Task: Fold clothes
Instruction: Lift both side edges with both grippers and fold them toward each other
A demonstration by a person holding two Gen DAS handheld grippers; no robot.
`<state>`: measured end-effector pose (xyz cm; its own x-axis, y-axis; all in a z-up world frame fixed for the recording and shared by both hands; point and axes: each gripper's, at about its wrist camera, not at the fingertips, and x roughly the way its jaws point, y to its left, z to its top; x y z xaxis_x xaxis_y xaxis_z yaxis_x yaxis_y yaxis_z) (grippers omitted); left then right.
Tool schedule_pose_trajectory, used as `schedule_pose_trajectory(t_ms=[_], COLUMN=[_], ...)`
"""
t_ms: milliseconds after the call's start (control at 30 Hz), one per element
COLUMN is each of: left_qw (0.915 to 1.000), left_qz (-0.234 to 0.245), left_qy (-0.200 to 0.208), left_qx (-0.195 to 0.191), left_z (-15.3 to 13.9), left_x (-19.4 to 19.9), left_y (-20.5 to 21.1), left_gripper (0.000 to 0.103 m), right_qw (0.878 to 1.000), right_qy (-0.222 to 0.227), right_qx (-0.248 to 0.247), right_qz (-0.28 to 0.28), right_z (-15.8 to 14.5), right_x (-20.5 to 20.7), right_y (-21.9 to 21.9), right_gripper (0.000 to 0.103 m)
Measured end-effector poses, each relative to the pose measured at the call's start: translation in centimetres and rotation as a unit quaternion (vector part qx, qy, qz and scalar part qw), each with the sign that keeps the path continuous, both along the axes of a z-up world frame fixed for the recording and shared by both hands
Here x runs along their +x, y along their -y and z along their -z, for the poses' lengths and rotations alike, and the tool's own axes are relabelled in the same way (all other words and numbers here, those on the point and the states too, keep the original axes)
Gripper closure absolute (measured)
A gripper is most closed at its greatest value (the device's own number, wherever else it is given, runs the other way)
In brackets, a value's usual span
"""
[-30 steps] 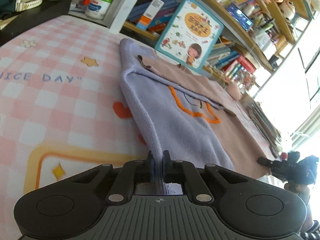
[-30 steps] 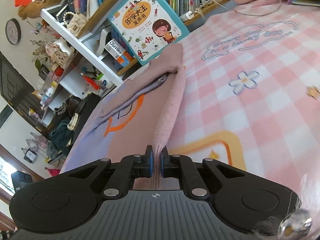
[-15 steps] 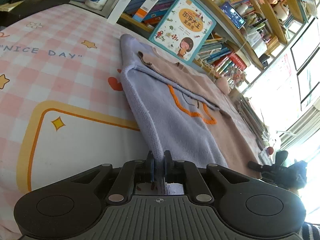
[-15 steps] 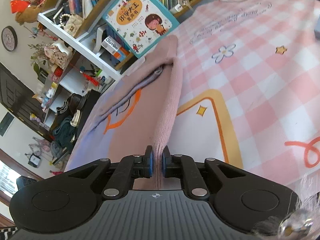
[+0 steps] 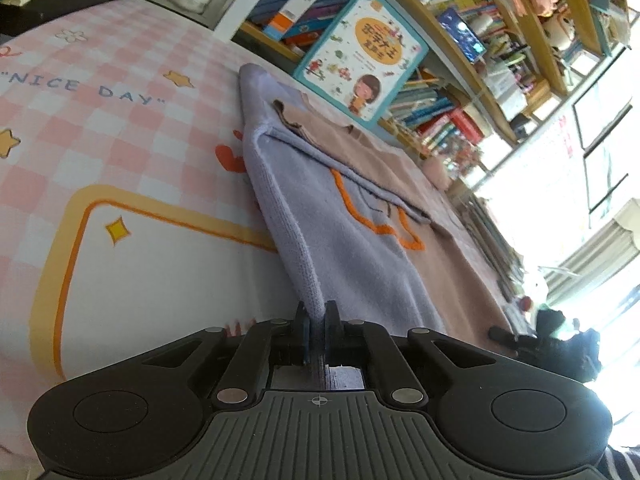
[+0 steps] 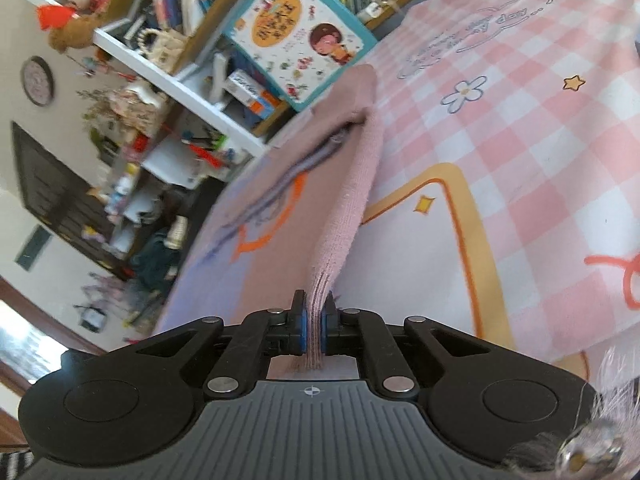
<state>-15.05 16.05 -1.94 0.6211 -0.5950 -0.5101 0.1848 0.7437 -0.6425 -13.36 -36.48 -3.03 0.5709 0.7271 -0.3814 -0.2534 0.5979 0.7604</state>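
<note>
Lilac-and-pink knitted sweater (image 5: 360, 248) with orange stitching, stretched over a pink checked blanket (image 5: 100, 140).
Left gripper (image 5: 316, 320) and right gripper (image 6: 314, 314) each pinch a hem edge tightly.

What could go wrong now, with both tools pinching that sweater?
Both grips are thin: the left gripper and right gripper pinch only the sweater's very edge, so it might slip free. The far end lies close to the picture book, so a forward fold might bump it.
</note>
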Motion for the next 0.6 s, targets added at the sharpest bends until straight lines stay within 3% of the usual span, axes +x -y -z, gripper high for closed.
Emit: schedule_pose_trajectory(t_ms=[167, 300, 433, 600], left_qw=[0.9986, 0.9944, 0.9867, 0.9769], left_qz=[0.000, -0.007, -0.023, -0.048], left_qy=[-0.005, 0.028, 0.081, 0.131], left_qx=[-0.052, -0.101, -0.139, -0.162], left_z=[-0.3, -1.8, -4.3, -7.1], left_x=[-2.8, -3.4, -1.5, 3.0], left_y=[-0.8, -1.4, -2.2, -2.2], left_gripper=[0.099, 0.099, 0.098, 0.098], right_qw=[0.999, 0.996, 0.989, 0.982], right_qy=[0.021, 0.059, 0.109, 0.165], right_qx=[0.024, 0.055, 0.091, 0.095], right_qz=[-0.025, -0.033, -0.027, 0.002], right_z=[-1.3, -3.1, -5.6, -8.7], right_x=[-2.4, -2.9, -1.0, 3.8], right_y=[0.9, 1.0, 0.9, 0.3], right_gripper=[0.097, 0.097, 0.097, 0.097])
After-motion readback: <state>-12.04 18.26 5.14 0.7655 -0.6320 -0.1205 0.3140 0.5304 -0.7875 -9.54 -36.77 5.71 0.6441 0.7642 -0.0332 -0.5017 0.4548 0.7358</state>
